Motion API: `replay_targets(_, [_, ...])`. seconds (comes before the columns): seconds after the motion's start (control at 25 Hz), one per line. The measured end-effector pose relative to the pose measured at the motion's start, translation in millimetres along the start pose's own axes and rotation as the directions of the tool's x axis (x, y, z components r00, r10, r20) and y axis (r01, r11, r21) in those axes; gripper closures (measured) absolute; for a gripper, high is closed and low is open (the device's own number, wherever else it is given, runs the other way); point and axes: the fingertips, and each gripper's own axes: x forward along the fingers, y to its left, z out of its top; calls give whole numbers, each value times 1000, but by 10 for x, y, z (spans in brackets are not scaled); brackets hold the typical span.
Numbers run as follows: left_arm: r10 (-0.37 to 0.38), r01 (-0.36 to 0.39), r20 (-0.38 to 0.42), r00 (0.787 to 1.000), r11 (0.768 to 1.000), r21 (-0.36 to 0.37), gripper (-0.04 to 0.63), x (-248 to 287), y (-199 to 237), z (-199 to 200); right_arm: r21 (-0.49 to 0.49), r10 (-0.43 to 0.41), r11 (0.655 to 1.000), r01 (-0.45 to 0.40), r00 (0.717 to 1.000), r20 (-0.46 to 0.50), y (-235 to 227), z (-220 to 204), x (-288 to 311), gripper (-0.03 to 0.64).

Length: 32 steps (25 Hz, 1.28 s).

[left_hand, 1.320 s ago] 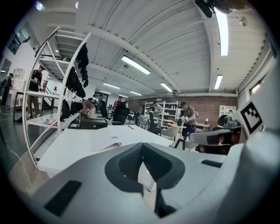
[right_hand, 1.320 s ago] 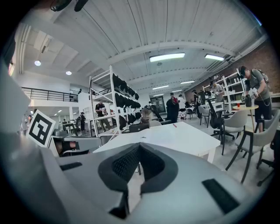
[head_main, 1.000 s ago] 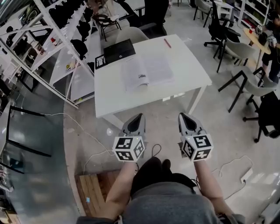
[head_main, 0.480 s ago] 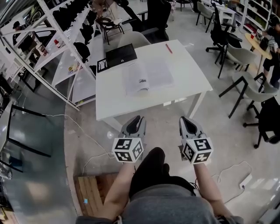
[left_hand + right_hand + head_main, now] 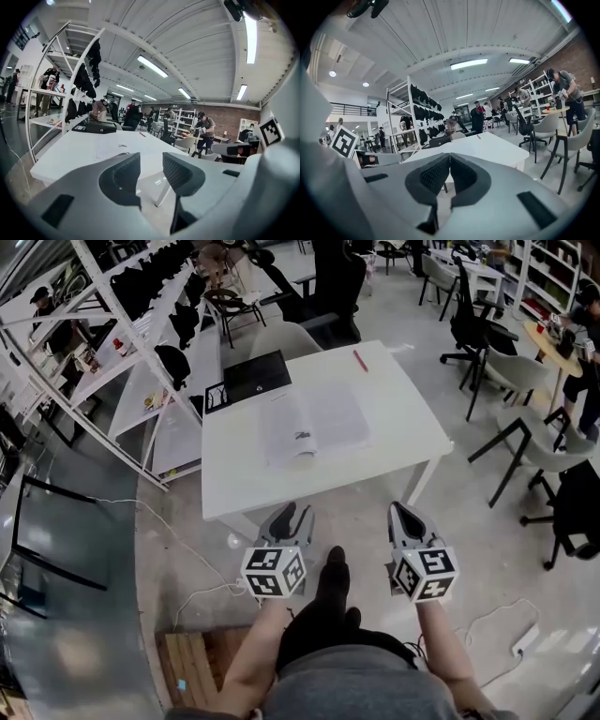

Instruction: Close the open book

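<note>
- Head view: the left tongs (image 5: 286, 514) and right tongs (image 5: 401, 512) are held side by side in front of the person, short of the near edge of the white tabletop (image 5: 403, 423) and well apart from anything on it.
- Head view: the open book (image 5: 314, 425) lies flat near the middle of the tabletop, pages up. A black flat case (image 5: 251, 375) sits at the far left corner and a red pen (image 5: 359, 359) near the far edge.
- Left gripper view: the left tongs are released. Their pads have just been spreading and a clear gap shows between them, with nothing in it. Beyond them is the tabletop, with the book's pale pages lying on it.
- Right gripper view: the right tongs are clenched, pad against pad, on nothing. They point toward the tabletop's near corner.
- Step in hand, as I judge it: the approach. The book is untouched and fully open.
- The next move calls for bringing the tongs over the tabletop to one outer edge of the book, getting a tip under that half, and swinging it across the spine onto the other half.
</note>
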Motion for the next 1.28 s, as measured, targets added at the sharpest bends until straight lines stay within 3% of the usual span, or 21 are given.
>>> replay_targets(0.28, [-8,7,-15,1000,999,-47,443,424,266,69,-6,-8,1000,8,1000,-12,-114,82,416,615])
replay_targets(1.28, [-41,34,-62,997,993,-113,428,1976,1307,533,-19,-40,999,39,998,-51,-430,568,2270,615])
